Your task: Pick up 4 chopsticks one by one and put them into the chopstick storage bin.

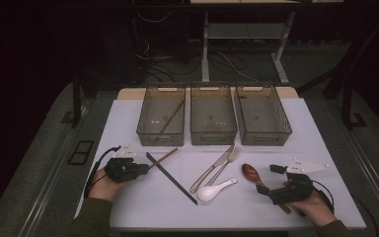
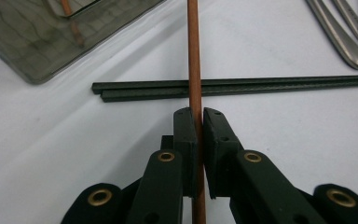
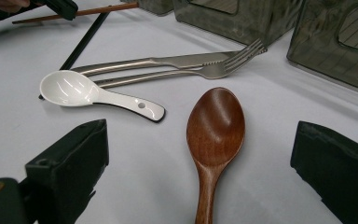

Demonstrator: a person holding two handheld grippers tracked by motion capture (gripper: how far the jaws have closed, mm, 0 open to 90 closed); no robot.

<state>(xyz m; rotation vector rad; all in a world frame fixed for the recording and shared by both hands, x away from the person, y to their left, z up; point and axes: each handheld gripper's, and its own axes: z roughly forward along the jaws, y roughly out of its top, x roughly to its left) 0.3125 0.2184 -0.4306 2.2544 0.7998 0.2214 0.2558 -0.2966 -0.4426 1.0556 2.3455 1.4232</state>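
Step in hand: While the left gripper (image 2: 199, 122) is pinching the brown chopstick (image 2: 194, 56), the pick-up looks to be taking place; the stick is not yet clearly lifting off the table (image 1: 128, 207).
Chopstick, place: it is lying at the left of the white table, crossing over the pair of black chopsticks (image 2: 242, 87), with its far end pointing toward the left bin (image 1: 161, 116).
Chopstick, look: it is showing as a thin, round, reddish-brown wooden rod, smooth and straight.
Grip: the two black jaws are pressing together on the rod near its lower end, one pad on each side.
Next move: judging by the matching brown stick already lying in the left bin, this one is probably heading there; that is calling for a clean lift clear of the black pair, then a carry over the bin's rim.
Right gripper (image 3: 200, 163): its jaws are standing spread wide on either side of the wooden spoon (image 3: 216, 126), not touching it.
Nearby: a white spoon (image 3: 81, 91), a knife (image 3: 168, 61) and a fork (image 3: 214, 70) are lying mid-table.
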